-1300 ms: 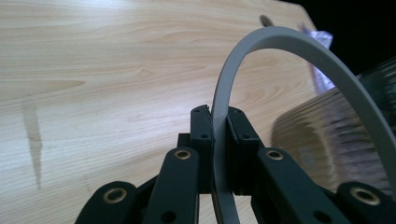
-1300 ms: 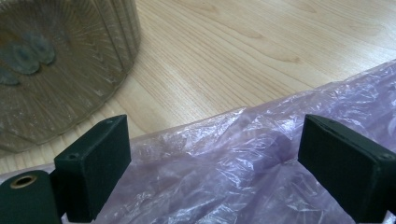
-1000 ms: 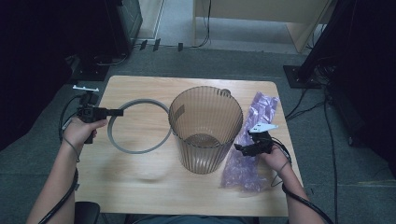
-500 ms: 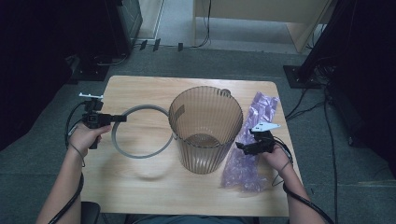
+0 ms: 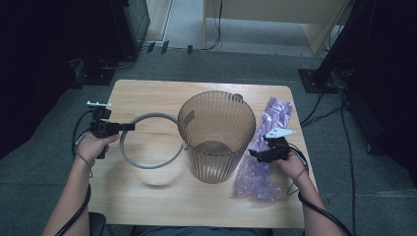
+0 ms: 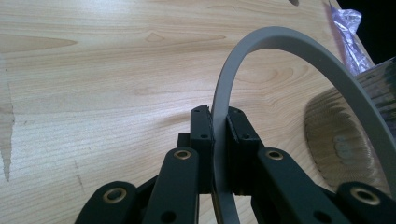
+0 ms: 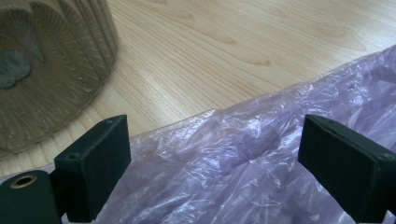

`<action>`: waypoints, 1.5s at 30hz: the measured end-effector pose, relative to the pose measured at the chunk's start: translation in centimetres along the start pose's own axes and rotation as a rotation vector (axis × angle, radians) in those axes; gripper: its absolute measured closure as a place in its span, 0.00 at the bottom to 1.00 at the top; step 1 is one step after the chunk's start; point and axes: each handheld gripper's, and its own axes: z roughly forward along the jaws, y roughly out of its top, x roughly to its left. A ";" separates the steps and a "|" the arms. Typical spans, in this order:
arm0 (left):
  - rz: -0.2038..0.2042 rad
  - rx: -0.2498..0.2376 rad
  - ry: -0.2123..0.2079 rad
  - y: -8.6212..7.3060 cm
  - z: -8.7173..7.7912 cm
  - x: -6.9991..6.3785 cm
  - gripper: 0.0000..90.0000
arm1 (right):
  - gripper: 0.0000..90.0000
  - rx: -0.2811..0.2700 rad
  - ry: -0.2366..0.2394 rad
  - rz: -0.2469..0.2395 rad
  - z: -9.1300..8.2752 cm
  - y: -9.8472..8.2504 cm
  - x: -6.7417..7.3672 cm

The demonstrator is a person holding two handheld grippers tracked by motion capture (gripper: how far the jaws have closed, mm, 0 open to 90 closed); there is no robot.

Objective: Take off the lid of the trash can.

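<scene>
The left gripper [image 6: 219, 140] pinches the grey ring [image 5: 147, 164], which lies on the table [image 5: 147, 98] just beside the brown bin [image 5: 216, 137]. The right gripper [image 7: 215, 168] is spread wide over the purple bag [image 7: 243, 154] under it. I think the bag must go in the bin and the ring on top; neither is done yet.

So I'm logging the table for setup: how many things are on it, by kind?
Bin: 1
Grey ring: 1
Purple bag: 1
Total: 3
</scene>
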 end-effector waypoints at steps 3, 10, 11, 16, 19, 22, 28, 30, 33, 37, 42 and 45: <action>0.003 -0.003 0.000 -0.2 0.3 0.2 0.92 | 0.10 -0.008 -0.005 0.006 -0.1 0.0 -0.2; -0.009 -0.003 0.004 -0.6 0.8 1.1 0.92 | 0.10 -0.021 -0.029 0.025 -0.7 -0.3 -0.8; -0.006 0.005 0.009 -0.7 0.9 1.2 0.92 | 0.10 -0.021 -0.031 0.027 -0.8 -0.3 -0.9; -0.004 0.011 0.005 -0.9 1.4 1.4 0.92 | 0.10 -0.029 -0.048 0.035 -1.3 -0.4 -1.4; -0.005 0.013 0.007 -0.9 1.7 1.5 0.92 | 0.10 -0.027 -0.057 0.048 -1.6 -0.7 -1.7; -0.003 0.011 0.013 -0.9 2.0 1.7 0.92 | 0.10 -0.023 -0.065 0.049 -1.8 -1.0 -2.0; -0.021 0.003 0.042 -1.2 2.2 2.5 0.92 | 0.10 -0.018 -0.077 0.058 -2.0 -1.1 -2.3; -0.030 0.004 0.054 -1.3 2.3 2.9 0.92 | 0.10 -0.019 -0.083 0.057 -2.1 -1.2 -2.4; -0.036 0.006 0.066 -1.5 2.2 3.4 0.92 | 0.10 -0.016 -0.088 0.072 -2.2 -1.5 -2.7; -0.044 -0.001 0.078 -1.7 2.1 3.9 0.92 | 0.10 -0.018 -0.100 0.085 -2.3 -1.7 -3.0; -0.032 0.012 0.092 -2.0 2.4 4.1 0.91 | 0.10 -0.010 -0.109 0.094 -2.3 -2.0 -3.3; -0.025 0.018 0.098 -2.1 2.5 4.1 0.91 | 0.10 0.000 -0.116 0.107 -2.2 -2.2 -3.5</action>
